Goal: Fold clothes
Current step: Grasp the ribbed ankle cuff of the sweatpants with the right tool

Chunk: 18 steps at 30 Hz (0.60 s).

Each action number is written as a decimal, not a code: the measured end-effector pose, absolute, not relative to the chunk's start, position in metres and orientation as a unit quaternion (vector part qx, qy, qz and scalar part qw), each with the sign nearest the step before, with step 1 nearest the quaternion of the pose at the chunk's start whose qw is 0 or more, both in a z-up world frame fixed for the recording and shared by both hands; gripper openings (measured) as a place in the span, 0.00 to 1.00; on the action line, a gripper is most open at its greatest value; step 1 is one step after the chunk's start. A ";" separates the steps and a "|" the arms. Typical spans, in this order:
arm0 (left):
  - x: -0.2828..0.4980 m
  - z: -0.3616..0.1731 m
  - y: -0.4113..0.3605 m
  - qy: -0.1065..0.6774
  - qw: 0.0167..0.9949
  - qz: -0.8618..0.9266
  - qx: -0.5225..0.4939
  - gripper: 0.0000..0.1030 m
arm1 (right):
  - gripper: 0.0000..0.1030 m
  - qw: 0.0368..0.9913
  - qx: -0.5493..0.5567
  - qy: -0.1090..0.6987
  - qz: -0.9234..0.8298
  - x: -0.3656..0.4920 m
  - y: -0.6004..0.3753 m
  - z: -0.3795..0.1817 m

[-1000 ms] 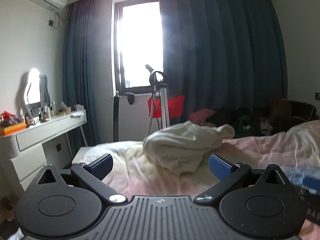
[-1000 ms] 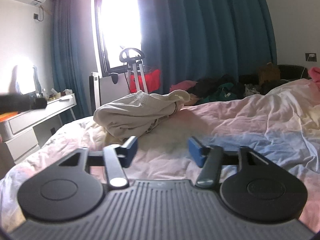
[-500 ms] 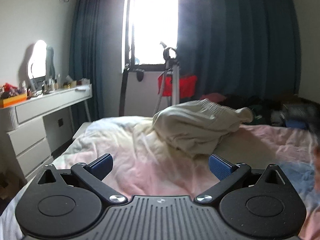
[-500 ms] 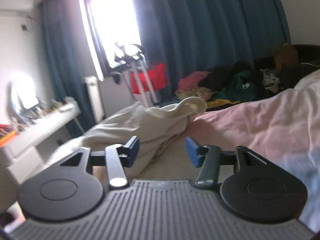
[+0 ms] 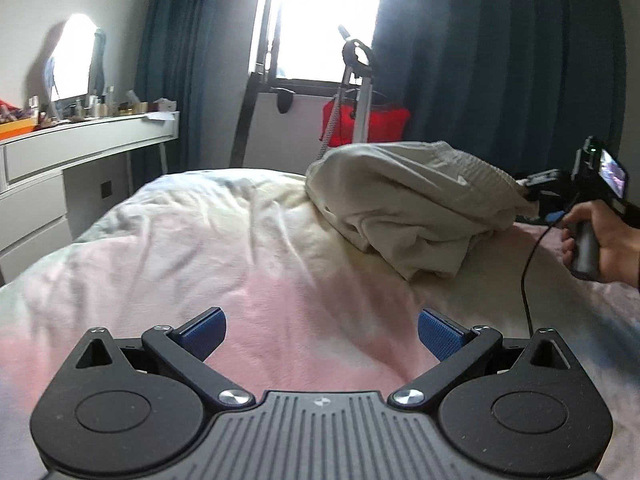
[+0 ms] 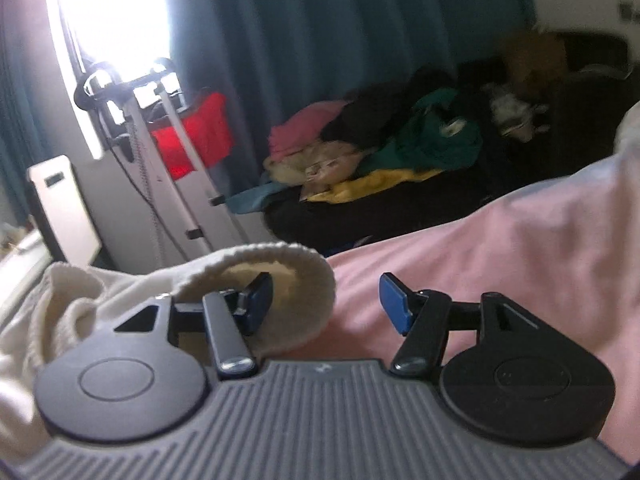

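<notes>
I am seeing a bed (image 5: 224, 248) with a rumpled pink and cream cover filling the middle of the left wrist view. At ten o'clock a white table (image 5: 84, 144) is carrying small bottles, with a lit mirror (image 5: 74, 60) glowing above it. At twelve o'clock a bright window (image 5: 320, 16) is glaring between dark blue curtains (image 5: 492, 60). A metal stand (image 5: 358, 92) is standing below it beside something red (image 5: 380, 124). In the right wrist view, a heap of coloured laundry (image 6: 400, 148) is lying at one o'clock.

Left wrist view faces the cream garment (image 5: 404, 208) from afar; right's touches it.
</notes>
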<state>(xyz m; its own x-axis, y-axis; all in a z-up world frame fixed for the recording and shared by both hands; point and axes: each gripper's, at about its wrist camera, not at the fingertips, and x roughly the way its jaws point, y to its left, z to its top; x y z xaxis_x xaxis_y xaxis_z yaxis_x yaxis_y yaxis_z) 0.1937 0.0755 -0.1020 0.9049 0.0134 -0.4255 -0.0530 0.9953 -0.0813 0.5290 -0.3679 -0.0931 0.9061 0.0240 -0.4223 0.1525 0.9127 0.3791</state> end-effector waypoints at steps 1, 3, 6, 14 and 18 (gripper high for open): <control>0.198 -0.105 0.075 0.219 0.974 0.014 -0.050 1.00 | 0.61 0.951 0.223 0.214 -0.018 0.537 -0.372 -0.098; 0.206 -0.110 0.074 0.223 0.973 0.011 -0.061 1.00 | 0.60 0.941 0.257 0.221 0.005 0.548 -0.379 -0.106; 0.218 -0.117 0.072 0.238 0.968 0.005 -0.079 1.00 | 0.50 0.933 0.293 0.205 0.046 0.549 -0.383 -0.108; 0.202 -0.104 0.074 0.219 0.972 -0.011 -0.080 1.00 | 0.10 0.960 0.221 0.171 0.031 0.484 -0.360 -0.055; 0.186 -0.088 0.082 0.196 0.976 -0.015 -0.097 1.00 | 0.10 0.972 0.183 0.140 0.037 0.409 -0.350 -0.015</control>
